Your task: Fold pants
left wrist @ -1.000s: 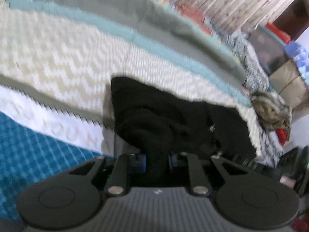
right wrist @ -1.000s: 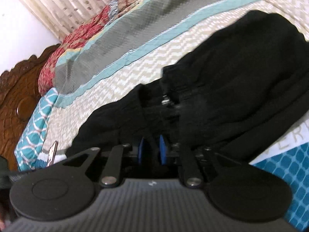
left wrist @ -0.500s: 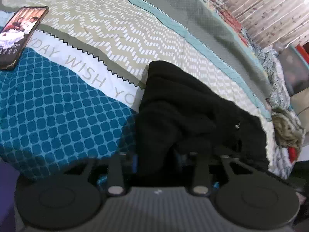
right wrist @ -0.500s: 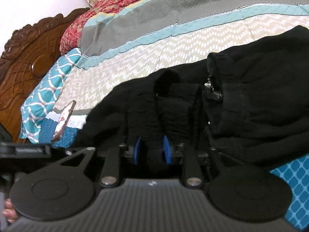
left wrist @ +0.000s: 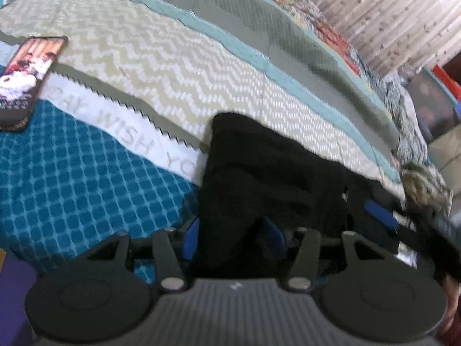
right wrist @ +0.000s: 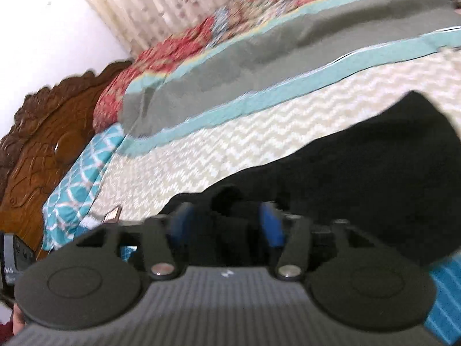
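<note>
Black pants (left wrist: 268, 184) lie bunched on the bed (left wrist: 178, 66), across its zigzag, lettered and blue-checked bands. Both tools are opening: the left tool (left wrist: 232, 238) has a fold of the cloth between its blue pads, and the right tool (right wrist: 224, 226) stands wide with dark cloth between its pads, no longer pinched. Off at the bed's edge a phone (left wrist: 27, 77) lies flat.

Both pictures are soft and smeared with blur, most of all in the right wrist view. The room is bright with even light, and the curtain (left wrist: 403, 26) glows pale. The black pants (left wrist: 273, 173) are so dark that their folds hardly show. The round lens bends the bed cover (right wrist: 201, 150) into curves, and the picture corners go black.
</note>
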`<control>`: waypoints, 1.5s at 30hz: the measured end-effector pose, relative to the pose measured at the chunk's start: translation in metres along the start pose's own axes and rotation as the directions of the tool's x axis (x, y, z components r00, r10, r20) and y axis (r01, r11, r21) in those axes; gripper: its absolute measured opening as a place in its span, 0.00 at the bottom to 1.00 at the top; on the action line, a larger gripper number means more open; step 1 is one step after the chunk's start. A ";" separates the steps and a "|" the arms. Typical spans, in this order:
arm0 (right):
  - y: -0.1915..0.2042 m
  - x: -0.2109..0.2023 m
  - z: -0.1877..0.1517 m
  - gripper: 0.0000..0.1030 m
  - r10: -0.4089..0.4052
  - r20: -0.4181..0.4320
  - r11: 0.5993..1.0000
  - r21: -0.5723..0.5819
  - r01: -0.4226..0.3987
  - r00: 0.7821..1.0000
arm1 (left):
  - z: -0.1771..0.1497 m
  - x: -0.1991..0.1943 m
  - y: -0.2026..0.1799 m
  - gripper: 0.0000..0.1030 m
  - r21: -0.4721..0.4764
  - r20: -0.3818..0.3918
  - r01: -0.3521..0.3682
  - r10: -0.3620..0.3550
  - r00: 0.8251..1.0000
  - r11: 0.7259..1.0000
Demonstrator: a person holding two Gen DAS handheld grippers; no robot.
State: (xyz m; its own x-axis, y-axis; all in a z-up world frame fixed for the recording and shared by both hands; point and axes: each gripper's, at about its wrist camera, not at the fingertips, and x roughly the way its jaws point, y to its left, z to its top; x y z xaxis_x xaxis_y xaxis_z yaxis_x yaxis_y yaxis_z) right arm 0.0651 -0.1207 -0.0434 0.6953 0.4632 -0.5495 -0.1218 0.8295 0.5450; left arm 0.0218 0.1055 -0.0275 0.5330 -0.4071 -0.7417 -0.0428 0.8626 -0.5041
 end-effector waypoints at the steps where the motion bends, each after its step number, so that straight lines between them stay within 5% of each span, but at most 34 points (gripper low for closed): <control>1: 0.002 0.014 0.001 0.78 -0.001 -0.026 1.000 -0.017 0.001 1.000 | -0.003 0.005 -0.002 0.47 0.010 -0.016 -0.006 0.006 1.000 1.000; 5: -0.001 0.061 0.001 0.77 -0.057 -0.115 0.998 -0.029 0.054 0.992 | -0.013 0.019 -0.003 0.46 0.016 -0.050 -0.032 0.033 0.998 0.999; 7: 0.001 0.073 0.003 0.34 -0.042 -0.153 0.999 -0.030 0.037 0.987 | -0.015 0.018 -0.005 0.46 0.028 -0.042 -0.031 0.032 0.999 0.999; 9: 0.007 0.065 0.010 0.16 -0.014 -0.147 0.999 -0.036 0.009 0.989 | -0.014 0.015 -0.005 0.45 0.026 -0.038 -0.010 0.011 0.999 1.000; 13: 0.043 0.028 0.021 0.16 0.100 0.012 0.971 -0.221 -0.095 0.995 | -0.014 0.014 -0.013 0.47 0.024 -0.019 0.032 -0.032 0.999 0.999; 16: 0.033 0.049 0.020 0.18 -0.031 -0.010 0.969 -0.244 0.027 0.999 | -0.016 0.026 -0.029 0.51 0.081 -0.027 -0.026 0.028 0.999 0.996; 18: 0.014 0.080 0.012 0.27 -0.191 -0.088 0.959 -0.228 0.166 0.978 | -0.020 0.037 -0.041 0.56 0.146 -0.031 -0.068 0.073 0.997 0.987; 21: 0.004 0.076 0.009 0.31 -0.162 -0.069 0.983 -0.103 0.155 0.984 | -0.022 0.043 -0.043 0.58 0.171 -0.032 -0.094 0.101 0.994 0.981; 24: 0.022 0.051 0.011 0.48 -0.190 0.008 0.972 -0.137 0.189 0.982 | -0.018 0.040 -0.038 0.58 0.136 -0.045 -0.066 0.073 0.996 0.988; 28: 0.026 0.013 0.016 0.48 -0.133 0.110 0.977 -0.154 0.149 0.985 | -0.013 0.025 -0.022 0.61 0.074 -0.032 -0.015 0.018 0.999 0.997; 35: 0.032 0.009 -0.018 0.39 0.053 -0.039 0.989 -0.137 -0.058 0.998 | -0.002 0.009 0.012 0.62 -0.039 -0.004 -0.002 0.002 1.000 0.999; 39: 0.010 0.037 -0.040 0.41 -0.127 -0.134 0.982 -0.156 0.106 0.983 | -0.010 0.018 0.006 0.62 0.011 -0.052 -0.057 0.058 0.997 0.998; 45: -0.006 0.022 -0.037 0.41 -0.117 -0.126 0.991 -0.084 0.107 0.985 | -0.017 0.014 0.000 0.64 0.038 -0.055 -0.065 0.067 0.996 0.997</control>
State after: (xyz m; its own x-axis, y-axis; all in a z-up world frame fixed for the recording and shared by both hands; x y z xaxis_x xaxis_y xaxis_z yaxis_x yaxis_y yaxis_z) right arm 0.0546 -0.1043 -0.0822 0.6099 0.3982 -0.6852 -0.1058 0.8978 0.4276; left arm 0.0146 0.0946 -0.0454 0.4816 -0.3640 -0.7972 -0.0455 0.8981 -0.4375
